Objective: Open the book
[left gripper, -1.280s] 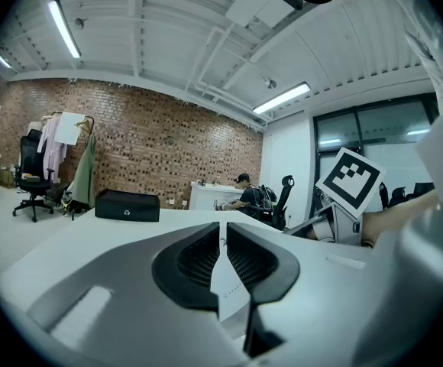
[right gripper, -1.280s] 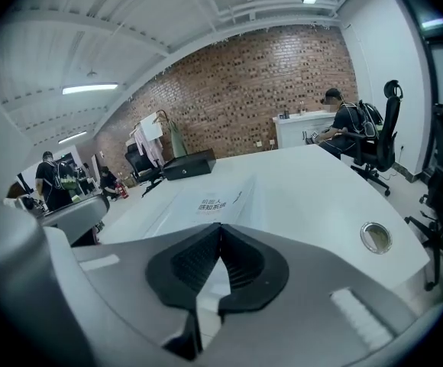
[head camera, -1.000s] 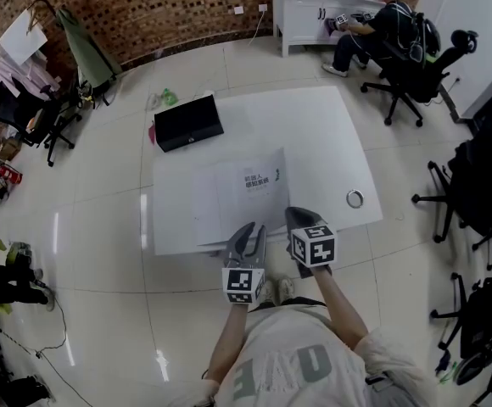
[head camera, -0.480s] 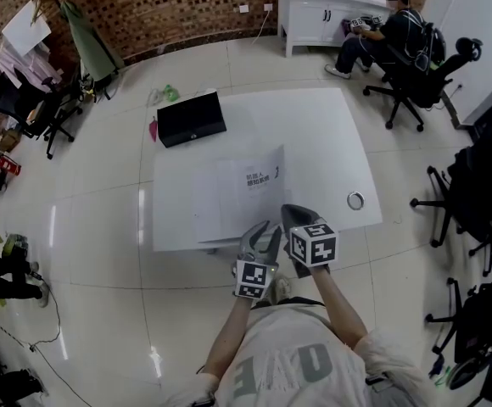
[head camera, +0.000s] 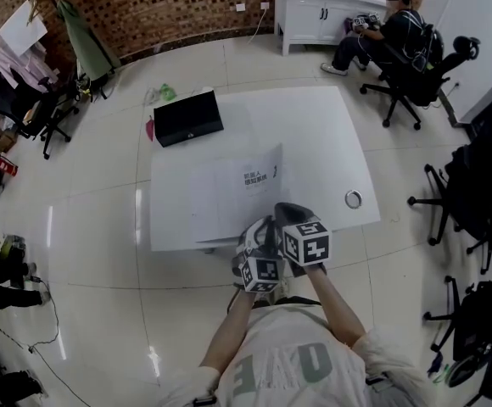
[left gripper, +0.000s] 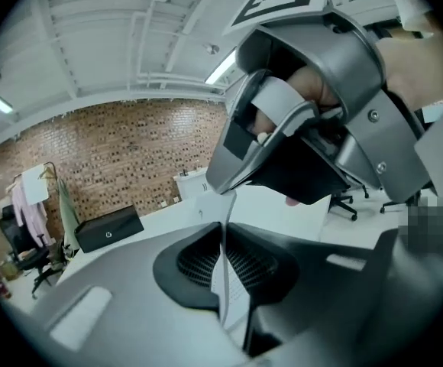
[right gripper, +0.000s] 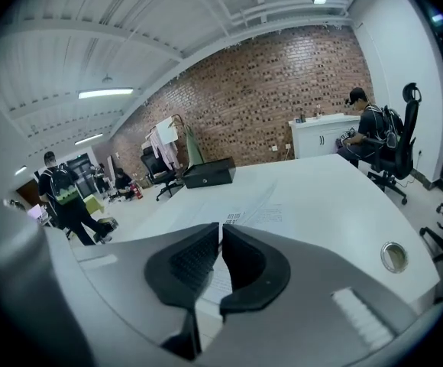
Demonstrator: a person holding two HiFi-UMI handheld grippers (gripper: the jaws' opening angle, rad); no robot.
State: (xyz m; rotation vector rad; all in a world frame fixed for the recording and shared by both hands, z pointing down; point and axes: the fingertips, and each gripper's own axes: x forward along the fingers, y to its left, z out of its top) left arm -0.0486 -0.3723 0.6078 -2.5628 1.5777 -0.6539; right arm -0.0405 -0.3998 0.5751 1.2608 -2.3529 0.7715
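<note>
Pinching a thin page (left gripper: 223,285) of the book (head camera: 233,195) in the left tongs (left gripper: 223,232), with jaws just closed down tight on the sheet. Holding the right tongs (right gripper: 220,239) just beside them, with jaws just eased apart to a narrow slit, pale paper visible through the gap but no clear press on it. Filling the upper right of the left gripper view with the right tongs' grey shell. Covering, in the head view, the near edge of that book, flat and pale toward the front of a white table (head camera: 314,125), dark print facing up. Sharing that top: 1 black box (head camera: 187,119) at the far left corner, well apart from the book, and 1 metal ring (head camera: 353,198) near the right front edge. Standing on glossy pale floor tiles (head camera: 102,227) before a brick wall (head camera: 161,7). Ringed by office chairs (head camera: 420,66), with clothes (head camera: 25,32) hanging at the far left, 1 person (head camera: 390,24) seated at a white cabinet (head camera: 318,11) in the far right corner, and 1 more person (right gripper: 63,193) on foot beyond the table in the right gripper view.
</note>
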